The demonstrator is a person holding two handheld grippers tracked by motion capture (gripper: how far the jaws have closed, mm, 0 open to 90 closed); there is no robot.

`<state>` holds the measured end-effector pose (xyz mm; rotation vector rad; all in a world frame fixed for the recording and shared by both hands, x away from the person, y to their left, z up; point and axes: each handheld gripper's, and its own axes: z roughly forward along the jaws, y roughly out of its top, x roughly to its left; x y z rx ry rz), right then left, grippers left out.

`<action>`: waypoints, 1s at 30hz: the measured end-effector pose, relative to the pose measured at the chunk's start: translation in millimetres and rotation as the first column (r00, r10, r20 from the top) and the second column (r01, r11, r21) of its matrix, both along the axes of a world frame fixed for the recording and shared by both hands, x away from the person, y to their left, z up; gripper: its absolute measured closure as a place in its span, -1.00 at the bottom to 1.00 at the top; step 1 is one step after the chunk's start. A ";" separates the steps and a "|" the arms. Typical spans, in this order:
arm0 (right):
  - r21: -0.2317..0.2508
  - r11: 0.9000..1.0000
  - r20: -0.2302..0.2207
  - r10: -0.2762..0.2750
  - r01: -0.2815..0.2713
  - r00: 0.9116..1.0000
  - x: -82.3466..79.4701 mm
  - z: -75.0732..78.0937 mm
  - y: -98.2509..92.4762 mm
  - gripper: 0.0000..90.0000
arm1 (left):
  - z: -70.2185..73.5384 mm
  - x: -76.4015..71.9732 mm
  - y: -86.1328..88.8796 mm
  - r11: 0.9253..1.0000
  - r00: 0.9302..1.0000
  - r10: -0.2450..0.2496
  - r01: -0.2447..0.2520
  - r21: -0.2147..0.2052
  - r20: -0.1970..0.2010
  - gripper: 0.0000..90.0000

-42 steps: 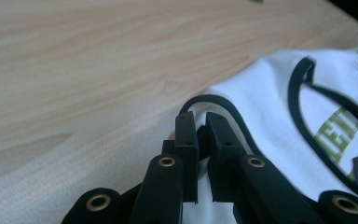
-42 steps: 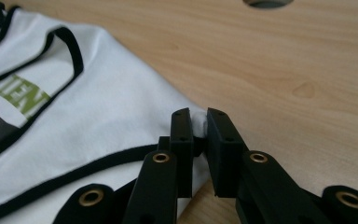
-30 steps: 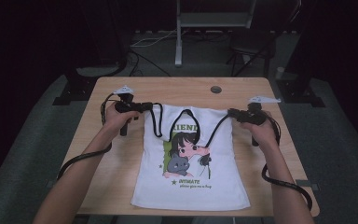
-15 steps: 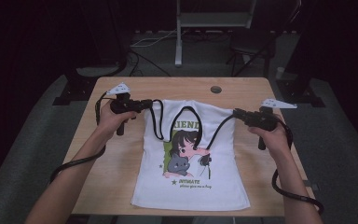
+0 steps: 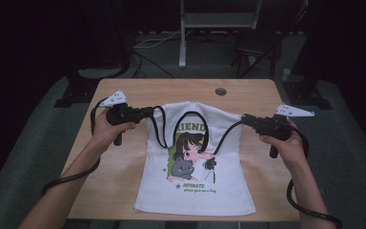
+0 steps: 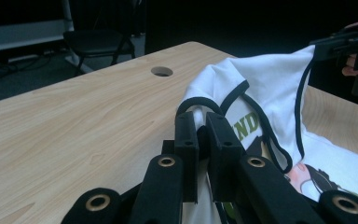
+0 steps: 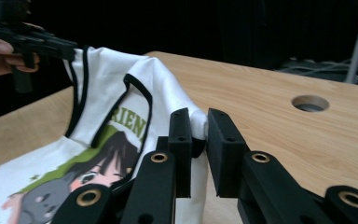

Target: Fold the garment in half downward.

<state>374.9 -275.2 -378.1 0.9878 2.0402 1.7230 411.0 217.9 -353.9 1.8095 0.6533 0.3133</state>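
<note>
Both grippers are clamped on the shoulders of the white shirt [image 5: 196,164]: left gripper [image 5: 148,112] on the left one, right gripper [image 5: 244,119] on the right. Far end's lifted off the wooden table [image 5: 124,162], near hem lies flat by the near edge.

Left gripper [image 5: 148,113]: black body, pistol-style handle, grey three-cornered plate on top at frame's upper left. Right gripper [image 5: 244,119]: same build, plate at right. Thick black cable trails from each along forearms, bare to bottom edge. Jaws: flat black blocks, small screw holes; brass-ringed pivots on linkage arms.
</note>
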 end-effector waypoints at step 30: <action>-0.084 0.944 0.038 0.324 -0.320 0.945 -73.8 -25.9 -12.8 0.60 | -33.6 -83.8 19.6 0.980 0.984 -0.175 0.177 0.086 -0.034 0.60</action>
